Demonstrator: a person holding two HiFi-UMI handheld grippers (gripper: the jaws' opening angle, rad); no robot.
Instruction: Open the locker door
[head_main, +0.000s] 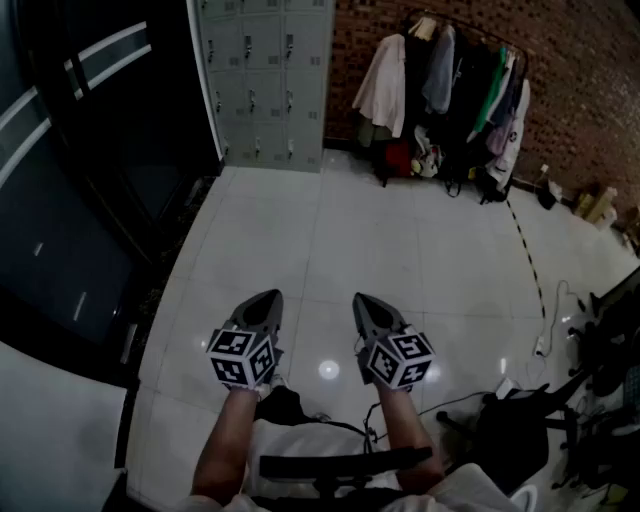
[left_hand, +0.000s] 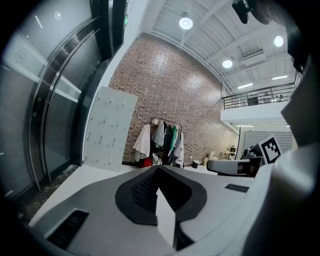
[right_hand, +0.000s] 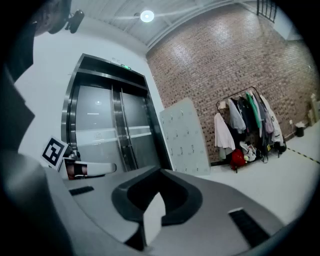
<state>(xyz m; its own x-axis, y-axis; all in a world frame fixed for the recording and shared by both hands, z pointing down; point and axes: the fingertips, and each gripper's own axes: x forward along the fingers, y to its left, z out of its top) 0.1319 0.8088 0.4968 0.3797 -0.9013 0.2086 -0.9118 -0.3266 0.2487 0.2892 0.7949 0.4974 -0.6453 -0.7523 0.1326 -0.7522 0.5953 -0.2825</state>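
The grey locker bank (head_main: 265, 80) stands against the far wall, several tiles of floor away from me, with all its small doors closed. It also shows in the left gripper view as the locker bank (left_hand: 107, 131) and in the right gripper view as the locker bank (right_hand: 185, 136). My left gripper (head_main: 267, 299) and right gripper (head_main: 363, 301) are held side by side low over the white floor, both pointing toward the lockers. Each is shut with nothing between its jaws, as the left gripper (left_hand: 157, 171) and right gripper (right_hand: 160, 173) show in their own views.
A clothes rack (head_main: 450, 85) full of hanging garments stands right of the lockers against the brick wall. Dark glass elevator doors (head_main: 70, 190) run along the left. A chair, cables and a power strip (head_main: 541, 346) lie at the lower right on the white tiled floor (head_main: 330, 240).
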